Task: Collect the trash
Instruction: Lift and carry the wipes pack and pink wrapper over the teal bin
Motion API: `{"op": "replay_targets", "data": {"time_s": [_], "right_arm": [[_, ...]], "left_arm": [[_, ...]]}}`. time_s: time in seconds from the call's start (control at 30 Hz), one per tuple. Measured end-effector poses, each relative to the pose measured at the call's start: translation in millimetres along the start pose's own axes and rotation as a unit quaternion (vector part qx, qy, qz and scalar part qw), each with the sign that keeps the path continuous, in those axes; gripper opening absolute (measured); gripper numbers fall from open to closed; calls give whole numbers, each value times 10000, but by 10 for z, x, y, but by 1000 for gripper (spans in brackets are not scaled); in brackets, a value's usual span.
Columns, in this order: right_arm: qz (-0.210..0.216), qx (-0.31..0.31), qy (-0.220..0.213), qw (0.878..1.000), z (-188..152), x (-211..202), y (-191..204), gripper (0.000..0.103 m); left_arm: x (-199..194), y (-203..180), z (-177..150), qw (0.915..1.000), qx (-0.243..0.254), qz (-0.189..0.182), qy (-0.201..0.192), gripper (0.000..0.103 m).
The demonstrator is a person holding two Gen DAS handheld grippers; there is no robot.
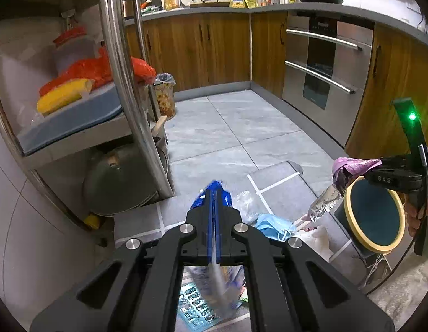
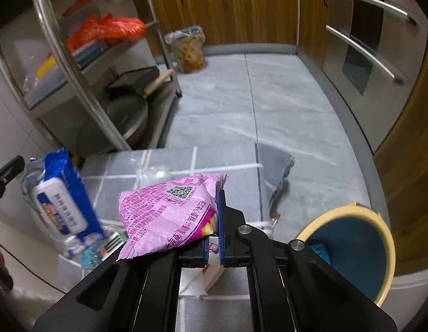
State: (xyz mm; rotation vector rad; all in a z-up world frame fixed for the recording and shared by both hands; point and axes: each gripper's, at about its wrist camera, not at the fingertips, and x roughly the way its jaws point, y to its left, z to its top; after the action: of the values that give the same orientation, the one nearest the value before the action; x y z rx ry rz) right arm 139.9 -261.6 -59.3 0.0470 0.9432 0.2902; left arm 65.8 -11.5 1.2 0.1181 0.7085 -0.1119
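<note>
the left gripper (image 1: 215, 202) was clamped narrow on a blue wet-wipe pack (image 2: 65, 193), a soft packet with a white oval label and blue print, held upright above the near left of the grey tiled mat (image 2: 164, 166). from its own camera only the pack's thin blue edge showed between the fingers.

the right gripper (image 2: 214, 221) pinched a pink snack bag (image 2: 169, 210) by its right edge; the bag was glossy pink-purple with dense print and a qr code, its inside silver foil, and it hung out to the left of the fingers. it was held just left of a round bin (image 2: 385, 249) with a cream rim and dark teal inside.

on the mat lay a blue face mask (image 1: 272, 225), crumpled clear plastic (image 1: 245, 202) and white paper (image 1: 319, 239). a steel rack (image 1: 117, 63) stood far left.
</note>
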Motion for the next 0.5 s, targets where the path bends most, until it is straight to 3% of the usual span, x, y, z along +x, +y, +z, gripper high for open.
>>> {"op": "replay_targets", "data": {"time_s": [0.3,0.5], "right_arm": [[-34,-265,-517,9983,47,-363,83,6],[-186,-316,-765,9964,46,-600,-71,6]], "left_arm": [[-231,16,65,9998,-33,45,-200,1],[-323,-107,159,9996,81,-10,-272,0]]}}
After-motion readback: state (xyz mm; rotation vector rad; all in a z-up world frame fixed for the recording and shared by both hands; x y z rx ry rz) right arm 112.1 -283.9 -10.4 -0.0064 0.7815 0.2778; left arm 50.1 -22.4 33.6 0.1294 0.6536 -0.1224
